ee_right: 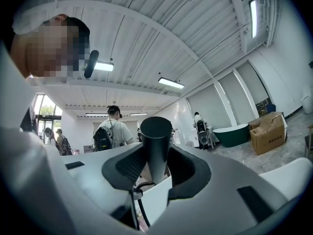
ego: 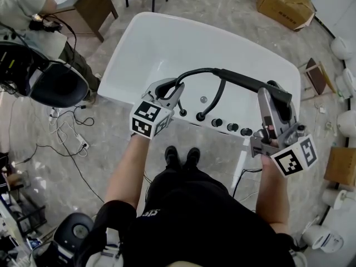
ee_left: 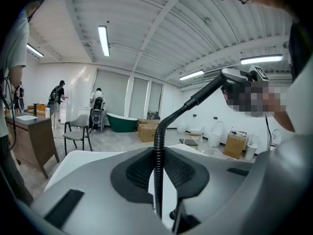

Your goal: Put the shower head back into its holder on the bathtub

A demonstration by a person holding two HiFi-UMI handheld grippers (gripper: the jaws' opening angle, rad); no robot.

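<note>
The black shower head (ego: 253,84) hangs over the near right part of the white bathtub (ego: 167,38). My right gripper (ego: 268,102) is shut on its handle, which shows as a black cylinder (ee_right: 155,141) between the jaws. From the handle the ribbed black hose (ego: 206,71) arcs left, then drops to a fitting (ego: 200,116) on the tub's near deck. My left gripper (ego: 177,91) is shut on the hose (ee_left: 158,155) near its left bend, above the deck. In the left gripper view the hose rises to the handle (ee_left: 211,88). I cannot make out the holder.
Several dark knobs (ego: 232,127) line the tub's near deck. A cardboard box (ego: 285,1) lies beyond the tub. A person (ego: 28,13) sits at a desk (ego: 92,4) far left. Cables (ego: 72,141) trail on the floor. Toilets (ego: 340,48) stand along the right.
</note>
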